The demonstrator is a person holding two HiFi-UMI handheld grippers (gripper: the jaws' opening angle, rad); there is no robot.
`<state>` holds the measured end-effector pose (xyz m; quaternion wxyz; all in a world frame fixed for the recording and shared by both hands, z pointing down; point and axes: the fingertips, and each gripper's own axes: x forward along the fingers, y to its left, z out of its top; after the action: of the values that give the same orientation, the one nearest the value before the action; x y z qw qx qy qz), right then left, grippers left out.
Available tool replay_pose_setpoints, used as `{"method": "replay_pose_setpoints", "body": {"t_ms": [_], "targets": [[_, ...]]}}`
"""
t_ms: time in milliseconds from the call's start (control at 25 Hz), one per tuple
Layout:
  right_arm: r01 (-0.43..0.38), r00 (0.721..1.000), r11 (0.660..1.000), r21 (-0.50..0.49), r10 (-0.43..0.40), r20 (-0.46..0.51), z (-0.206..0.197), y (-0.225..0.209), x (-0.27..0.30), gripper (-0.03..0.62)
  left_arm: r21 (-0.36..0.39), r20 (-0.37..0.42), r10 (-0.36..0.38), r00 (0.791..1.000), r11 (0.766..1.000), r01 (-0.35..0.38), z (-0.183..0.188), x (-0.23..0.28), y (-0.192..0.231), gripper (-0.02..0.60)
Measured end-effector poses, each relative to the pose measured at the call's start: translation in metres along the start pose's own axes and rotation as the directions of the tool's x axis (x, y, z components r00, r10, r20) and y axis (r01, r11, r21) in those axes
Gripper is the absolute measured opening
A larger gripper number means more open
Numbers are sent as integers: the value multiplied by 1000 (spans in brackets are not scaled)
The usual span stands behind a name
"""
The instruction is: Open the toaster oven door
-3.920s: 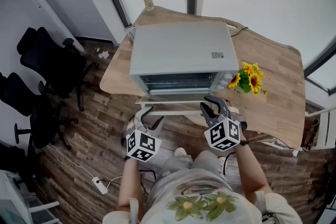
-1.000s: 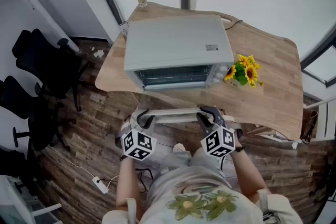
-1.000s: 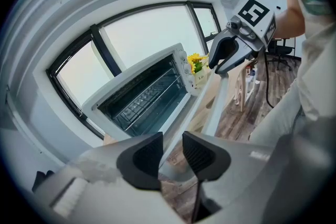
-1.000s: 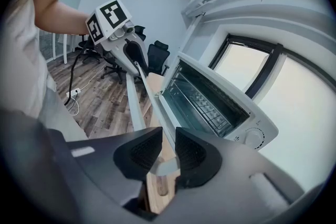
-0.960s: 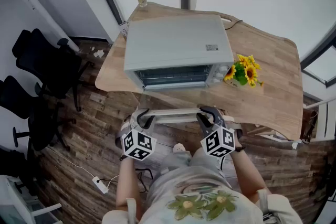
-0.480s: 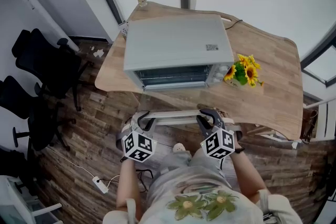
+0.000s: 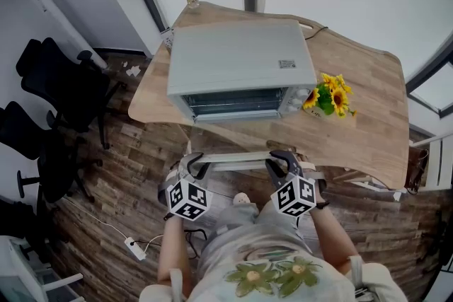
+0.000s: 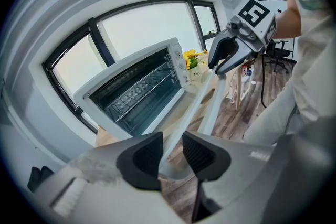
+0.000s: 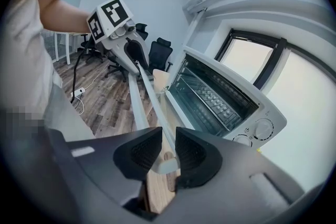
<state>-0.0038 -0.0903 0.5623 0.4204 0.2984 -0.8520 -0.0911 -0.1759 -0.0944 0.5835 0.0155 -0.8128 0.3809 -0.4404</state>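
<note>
Left gripper (image 7: 192, 161) pinches one end of the door handle (image 7: 237, 158), its pads closed on the white bar. The right gripper (image 7: 283, 160) pinches the other end, just where the bar's bracket turns in. The handle spans the whole gap between the two, so each gripper sees its partner at the far end of the bar.

The opening looks done, or very nearly so. The door (image 7: 230, 141) lies swung down from the toaster oven (image 7: 241, 56), roughly level. Ahead of the jaws the cavity stands fully exposed, and its wire rack (image 9: 210, 94) is plain in the right gripper view. Little seems left: perhaps a last bit of lowering if the hinge allows, then letting go of the handle and drawing both grippers back. Whether the door has reached its stop I cannot tell.

The oven sits on the desk (image 7: 368, 117), ahead of both grippers, with its mouth facing back toward them. The door is hinged along the oven's lower front edge. Its free edge, which carries the handle, points away from the oven toward the person. The handle's long axis runs from left gripper to right gripper, parallel to the oven's front.
</note>
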Motion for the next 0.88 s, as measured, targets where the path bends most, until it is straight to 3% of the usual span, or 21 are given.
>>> {"method": "replay_pose_setpoints", "body": {"t_ms": [880], "targets": [[-49,998,999,-4,49,-41,-12,17,5,83,-8,-35,-36,999,999,35,-14,5,-16,130]]}}
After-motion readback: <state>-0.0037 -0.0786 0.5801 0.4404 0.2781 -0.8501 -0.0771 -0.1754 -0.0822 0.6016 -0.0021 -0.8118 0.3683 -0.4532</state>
